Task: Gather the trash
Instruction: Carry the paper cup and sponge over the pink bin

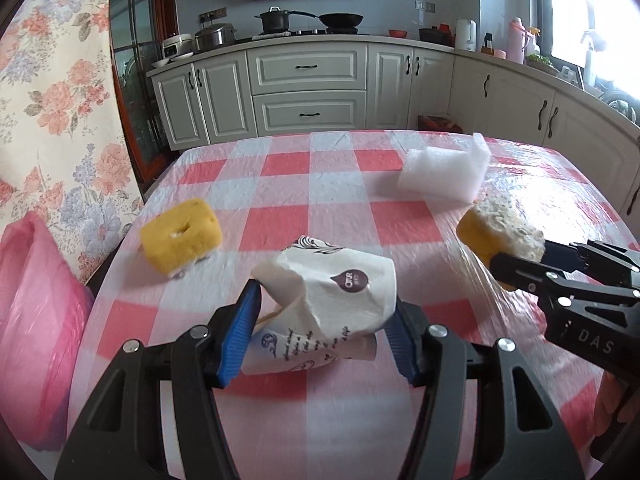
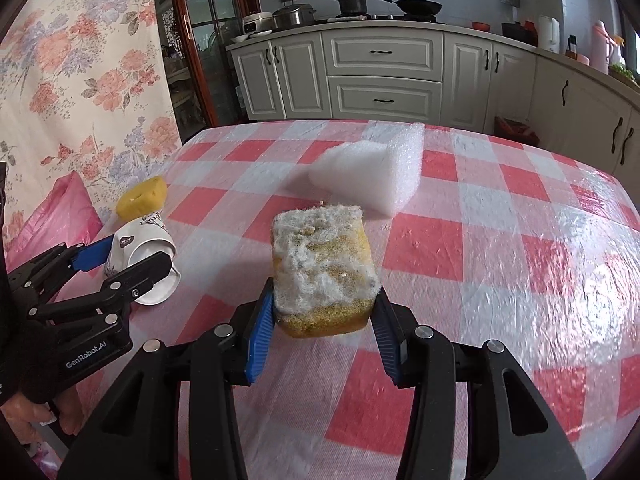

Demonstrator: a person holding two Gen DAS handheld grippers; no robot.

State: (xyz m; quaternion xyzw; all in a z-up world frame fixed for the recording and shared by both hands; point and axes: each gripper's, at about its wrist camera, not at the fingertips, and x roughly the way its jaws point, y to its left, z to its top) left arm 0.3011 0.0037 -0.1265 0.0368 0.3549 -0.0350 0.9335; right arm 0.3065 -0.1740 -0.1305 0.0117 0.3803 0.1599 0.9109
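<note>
Trash is sitting in both: the left hand-held gripper (image 1: 326, 322) is squeezing a crumpled paper cup (image 1: 332, 304) at lower middle, and the right hand-held gripper (image 2: 324, 312) is pinching a dirty sponge (image 2: 322, 268). The soft cup is bending and might slip onto the bench (image 1: 340, 220).

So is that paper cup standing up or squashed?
Squashed and tipped on its side: the paper cup is crumpled between the left claw, its open mouth showing in the right view.
</note>
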